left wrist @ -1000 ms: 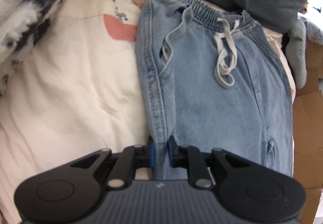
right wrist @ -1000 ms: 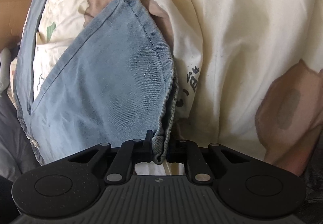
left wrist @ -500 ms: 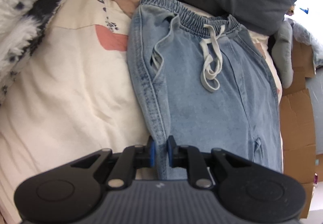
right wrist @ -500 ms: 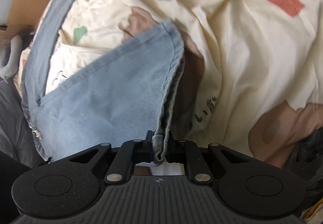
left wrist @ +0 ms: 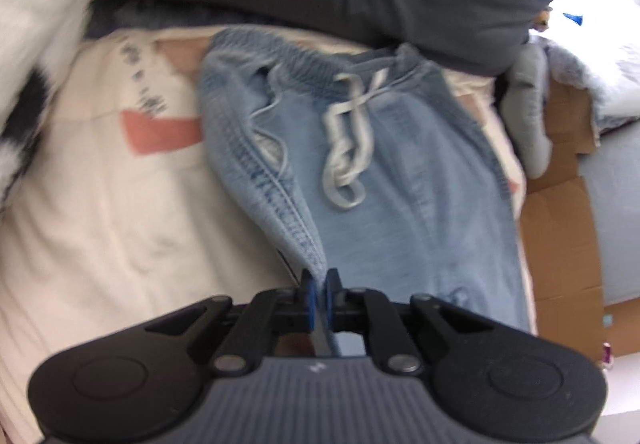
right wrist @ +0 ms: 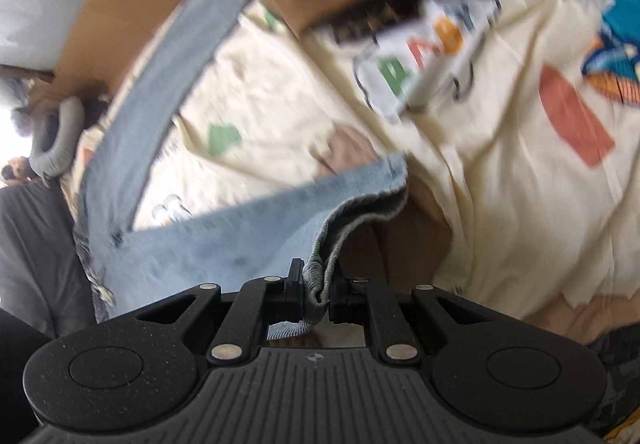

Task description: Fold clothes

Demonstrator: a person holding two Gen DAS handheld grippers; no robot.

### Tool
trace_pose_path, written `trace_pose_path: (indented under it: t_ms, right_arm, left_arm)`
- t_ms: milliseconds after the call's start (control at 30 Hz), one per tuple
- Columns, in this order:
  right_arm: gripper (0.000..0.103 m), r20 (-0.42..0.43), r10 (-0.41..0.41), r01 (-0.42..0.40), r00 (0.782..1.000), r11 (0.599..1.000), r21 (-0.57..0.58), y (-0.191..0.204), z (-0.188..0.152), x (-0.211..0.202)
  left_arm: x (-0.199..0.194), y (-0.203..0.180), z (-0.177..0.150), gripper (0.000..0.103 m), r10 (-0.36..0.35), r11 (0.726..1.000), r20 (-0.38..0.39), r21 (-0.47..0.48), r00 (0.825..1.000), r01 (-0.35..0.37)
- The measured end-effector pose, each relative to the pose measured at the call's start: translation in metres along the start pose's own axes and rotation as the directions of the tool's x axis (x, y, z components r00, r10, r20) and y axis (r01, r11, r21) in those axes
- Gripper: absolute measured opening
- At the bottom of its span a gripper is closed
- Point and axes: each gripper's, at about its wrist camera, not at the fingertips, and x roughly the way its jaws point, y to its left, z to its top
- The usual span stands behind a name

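Between both jaws, apparently pinched: jeans [left wrist: 400,184].

Left gripper [left wrist: 319,286]: matte black body, two rounded lobes each with recessed disc, ribbed grey-black centre panel bearing small pale logo mark. Black linkage bars with silver rivets. Fingers [left wrist: 307,294] faced with blue pads.

Right gripper [right wrist: 316,286]: same black build, ribbed panel, small cross-shaped logo, round lobes speckled with pale dust, silver rivets on linkage bars, smaller silver screw heads further forward. Fingers [right wrist: 295,286] black.
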Motion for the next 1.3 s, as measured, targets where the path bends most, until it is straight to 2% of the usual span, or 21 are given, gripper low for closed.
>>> trace_pose_path:
  t_ms: [167, 367, 500, 767, 900, 1000, 1300]
  right_arm:
    - [0.009, 0.066, 0.053, -0.051, 0.996, 0.998, -0.028, 0.023, 0.025, -0.021]
    - [0.009, 0.117, 0.128, -0.123, 0.985, 0.991, -0.049, 0.041, 0.061, -0.03]
    - [0.009, 0.126, 0.133, -0.122, 0.983, 0.988, -0.09, 0.05, 0.083, -0.028]
    - [0.009, 0.139, 0.198, -0.18, 0.97, 0.975, -0.126, 0.059, 0.132, -0.02]
    - [0.009, 0.141, 0.192, -0.171, 0.971, 0.975, -0.144, 0.069, 0.154, -0.012]
    - [0.009, 0.148, 0.184, -0.165, 0.972, 0.978, -0.13, 0.074, 0.172, -0.002]
    - [0.009, 0.17, 0.131, -0.116, 0.977, 0.988, -0.098, 0.095, 0.23, 0.044]
  left_arm:
    - [-0.007, -0.044, 0.015, 0.004, -0.026, 0.997, 0.009, 0.075, 1.0, 0.025]
    - [-0.009, -0.1, 0.03, 0.004, -0.002, 0.989, 0.022, 0.151, 1.0, -0.001]
    - [-0.008, -0.137, 0.027, 0.004, 0.036, 0.977, 0.033, 0.21, 0.999, -0.043]
    - [-0.001, -0.182, 0.028, 0.004, 0.045, 0.973, 0.067, 0.221, 0.997, -0.059]
    - [0.009, -0.197, 0.029, 0.004, 0.031, 0.979, 0.08, 0.199, 0.996, -0.046]
    - [0.021, -0.21, 0.032, 0.004, 0.034, 0.974, 0.077, 0.223, 0.996, -0.05]
    - [0.077, -0.229, 0.047, 0.004, 0.02, 0.969, 0.052, 0.245, 0.998, -0.032]
